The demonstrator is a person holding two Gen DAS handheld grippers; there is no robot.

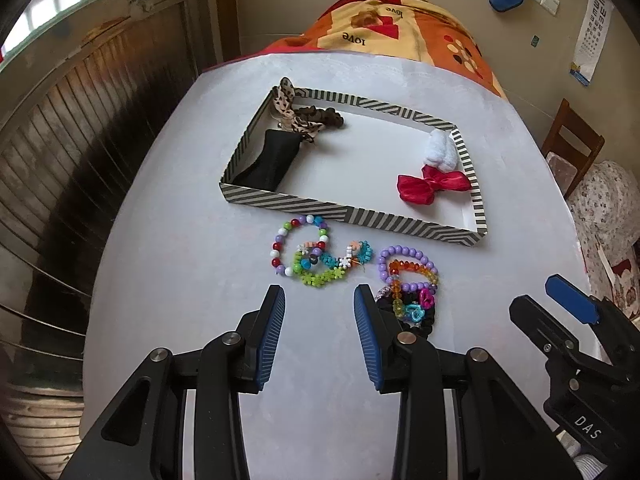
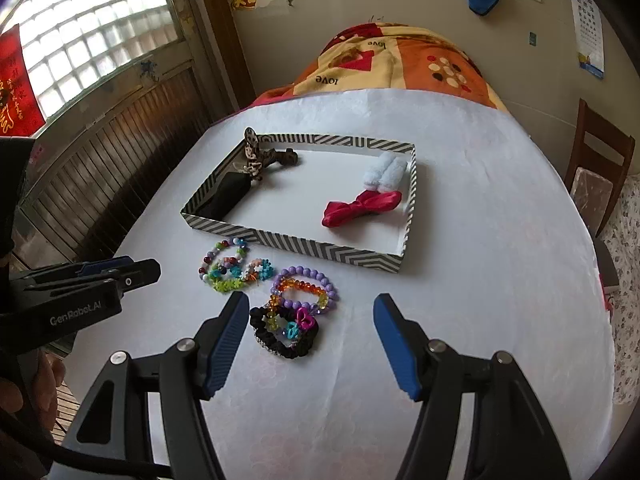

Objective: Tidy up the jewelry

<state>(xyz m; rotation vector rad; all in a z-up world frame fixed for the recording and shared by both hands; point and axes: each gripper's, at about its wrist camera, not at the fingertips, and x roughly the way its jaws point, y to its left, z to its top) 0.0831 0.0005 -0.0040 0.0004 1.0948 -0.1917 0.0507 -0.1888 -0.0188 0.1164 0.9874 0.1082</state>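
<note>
Striped tray [image 1: 352, 216]: on white tablecloth [image 1: 180, 280]. It holds a leopard-print bow [image 1: 294, 118] and black pouch [image 1: 268, 160] at the left end, and a white fluffy scrunchie [image 1: 442, 150] and red satin bow [image 1: 432, 184] at the right.

Multicoloured bead bracelets [image 1: 304, 254]: on the cloth just before the tray's near wall.

Purple bead bracelets [image 2: 306, 286]: beside those, overlapping a black scrunchie [image 2: 286, 332].

Left gripper [image 1: 320, 328]: fingers apart, empty, above the cloth.

Right gripper [image 2: 310, 338]: fingers wide apart, empty, the black scrunchie between them.
</note>
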